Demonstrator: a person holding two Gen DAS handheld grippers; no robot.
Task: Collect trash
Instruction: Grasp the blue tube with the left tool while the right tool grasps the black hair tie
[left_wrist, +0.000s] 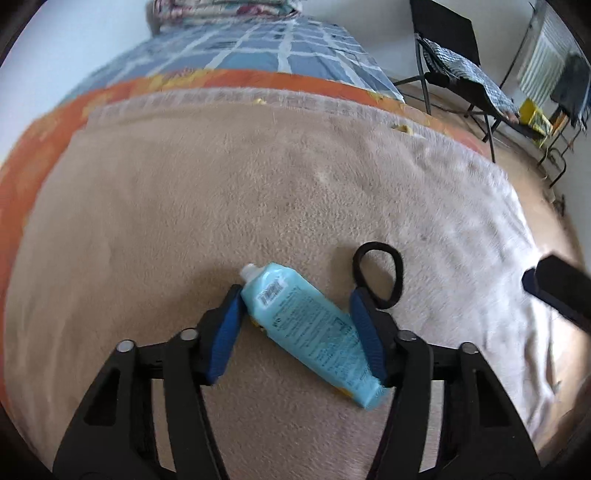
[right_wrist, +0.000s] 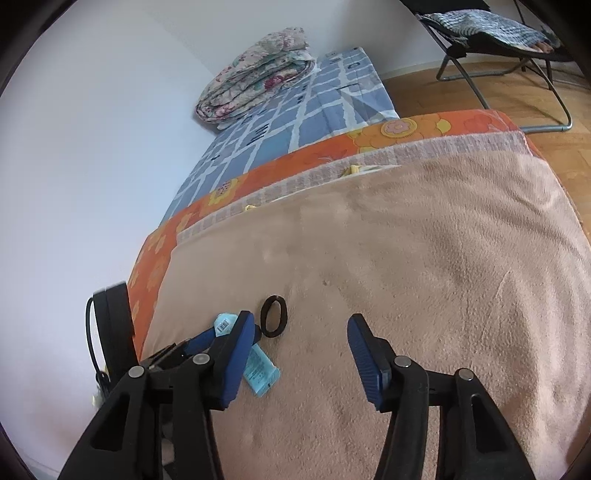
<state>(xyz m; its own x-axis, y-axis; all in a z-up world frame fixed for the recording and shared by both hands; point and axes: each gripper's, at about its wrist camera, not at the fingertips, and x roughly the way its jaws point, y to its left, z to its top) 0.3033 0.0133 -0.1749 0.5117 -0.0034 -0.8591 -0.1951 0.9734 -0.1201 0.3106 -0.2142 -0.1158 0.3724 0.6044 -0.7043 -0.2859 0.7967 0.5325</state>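
— How's the left gripper (left_wrist: 295, 295) standing?

— Spread, one blue pad on each side of the pale blue tube (left_wrist: 314, 332); the left pad looks to touch it near the cap. The tube lies slantwise on the beige blanket (left_wrist: 221, 192).

— And the right gripper (right_wrist: 301, 326)?

— Spread too, nothing between its pads, low over the blanket.

— Anything nearby?

— A black hair tie (left_wrist: 378, 277) just beside the tube.
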